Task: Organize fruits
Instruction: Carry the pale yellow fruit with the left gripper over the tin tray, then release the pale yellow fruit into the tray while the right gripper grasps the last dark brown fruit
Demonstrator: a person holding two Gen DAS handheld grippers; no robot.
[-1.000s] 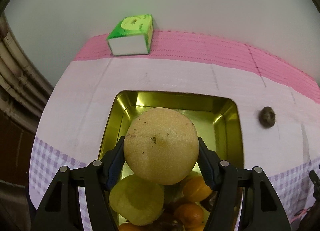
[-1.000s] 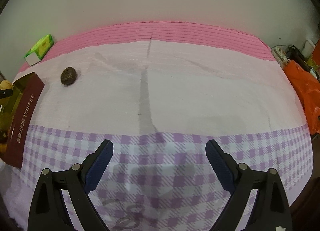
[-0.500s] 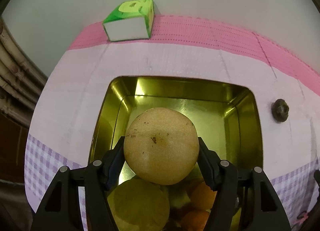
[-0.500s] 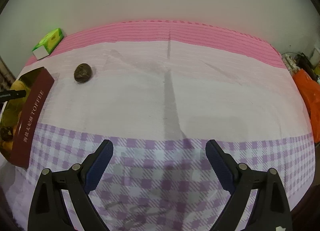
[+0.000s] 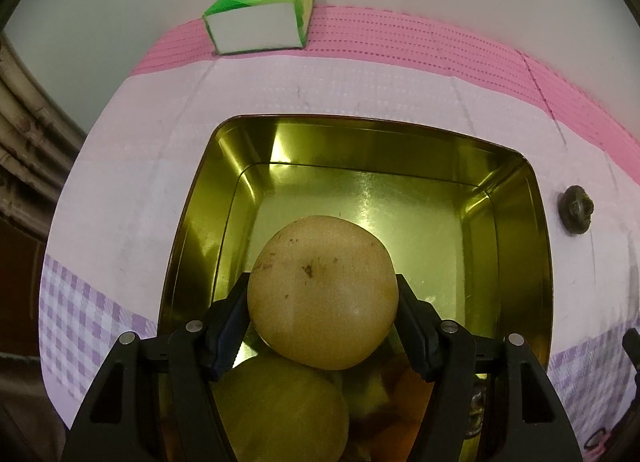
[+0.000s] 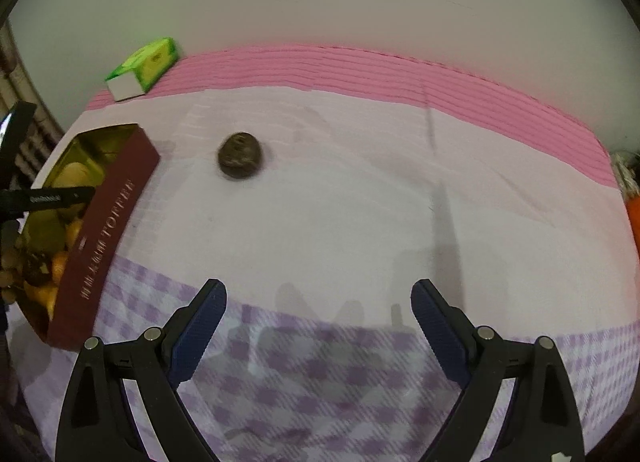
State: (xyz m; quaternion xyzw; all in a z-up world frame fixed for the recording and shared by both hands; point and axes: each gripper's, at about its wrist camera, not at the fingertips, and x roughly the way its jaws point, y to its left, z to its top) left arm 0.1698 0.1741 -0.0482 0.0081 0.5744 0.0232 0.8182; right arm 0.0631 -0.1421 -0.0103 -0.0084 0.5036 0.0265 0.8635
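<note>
- Left gripper (image 5: 322,316): jaws clamped on a round tan pear (image 5: 322,292), pads on its two sides, pointing steeply down so the fruit hangs over the gold tin (image 5: 192,246).
- Pear sits above the bare far half of the tin; the near half holds a yellow-green fruit (image 5: 280,410) and oranges (image 5: 404,394), so the bare floor looks like the drop spot.
- Whether the pear touches the fruit below it I can't tell; the view is blocked there.
- Right gripper (image 6: 318,328): jaws spread wide, nothing between them, over the checked cloth (image 6: 320,390) on the worktop.
- One dark wrinkled fruit (image 6: 240,156) lies loose just beside the tin's red wall; probably the right's next pick.
- Green box (image 6: 142,70) at the back edge, well apart, not involved.
</note>
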